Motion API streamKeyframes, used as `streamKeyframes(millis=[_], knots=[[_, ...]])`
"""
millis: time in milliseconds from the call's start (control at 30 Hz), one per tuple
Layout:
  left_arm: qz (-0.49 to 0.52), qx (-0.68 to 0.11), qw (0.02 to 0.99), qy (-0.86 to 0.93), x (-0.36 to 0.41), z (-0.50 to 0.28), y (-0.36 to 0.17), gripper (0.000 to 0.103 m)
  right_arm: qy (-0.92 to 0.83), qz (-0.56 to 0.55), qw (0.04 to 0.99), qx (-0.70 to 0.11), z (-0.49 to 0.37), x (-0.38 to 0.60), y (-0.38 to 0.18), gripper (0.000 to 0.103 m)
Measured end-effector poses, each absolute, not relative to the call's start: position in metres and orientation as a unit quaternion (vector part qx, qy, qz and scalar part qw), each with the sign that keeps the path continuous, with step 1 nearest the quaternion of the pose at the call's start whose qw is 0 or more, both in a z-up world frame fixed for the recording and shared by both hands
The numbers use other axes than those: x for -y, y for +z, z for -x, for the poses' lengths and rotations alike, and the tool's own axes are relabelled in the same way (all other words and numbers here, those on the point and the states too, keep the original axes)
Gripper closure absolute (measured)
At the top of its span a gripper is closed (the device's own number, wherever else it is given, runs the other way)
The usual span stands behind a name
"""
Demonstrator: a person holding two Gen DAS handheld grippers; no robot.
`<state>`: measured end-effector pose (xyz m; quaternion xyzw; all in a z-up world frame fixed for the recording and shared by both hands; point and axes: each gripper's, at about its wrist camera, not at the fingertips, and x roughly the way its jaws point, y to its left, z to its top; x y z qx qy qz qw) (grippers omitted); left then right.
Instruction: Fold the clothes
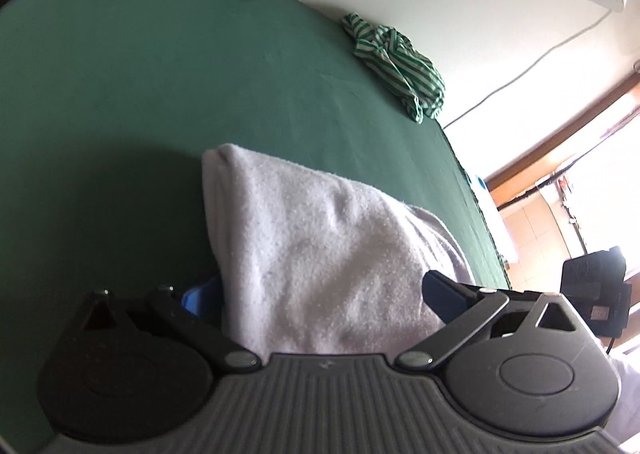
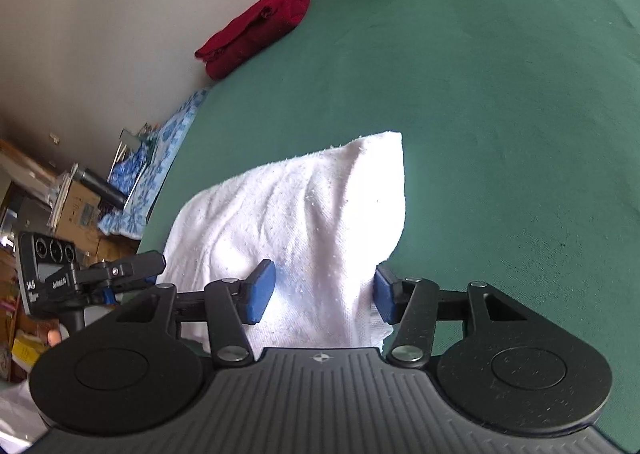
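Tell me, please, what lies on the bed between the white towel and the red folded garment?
Only bare green sheet: the right wrist view shows nothing between the white towel and the red garment.

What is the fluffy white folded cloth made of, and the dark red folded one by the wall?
The white folded cloth looks like cotton terry towelling: a matt, nubbly surface with tiny loops and a fuzzy edge. The dark red folded garment looks like a thicker knit, perhaps wool or acrylic, since its surface is dull and its rolled edges are soft and bulky. Its weave is too small to be sure.
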<state>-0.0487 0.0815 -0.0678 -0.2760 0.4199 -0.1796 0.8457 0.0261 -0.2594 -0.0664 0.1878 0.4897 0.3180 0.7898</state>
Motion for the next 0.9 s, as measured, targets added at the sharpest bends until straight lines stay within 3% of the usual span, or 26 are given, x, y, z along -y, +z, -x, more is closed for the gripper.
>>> streamKeyframes(millis=[267, 433, 733, 900], knots=[[0.32, -0.416, 0.829, -0.192, -0.084, 0.052, -0.073, 0.002, 0.333, -0.206, 0.761, -0.517, -0.029, 0.263, -0.069, 0.05], [0.279, -0.426, 0.837, -0.201, -0.074, 0.047, -0.068, 0.002, 0.338, -0.187, 0.765, -0.515, -0.029, 0.252, -0.067, 0.05], [0.321, -0.426, 0.82, -0.209, -0.088, 0.055, -0.073, 0.001, 0.32, -0.241, 0.743, -0.536, -0.024, 0.273, -0.076, 0.067], [0.353, -0.418, 0.81, -0.208, -0.09, 0.04, -0.077, 0.001, 0.327, -0.263, 0.736, -0.532, -0.034, 0.268, -0.079, 0.065]])
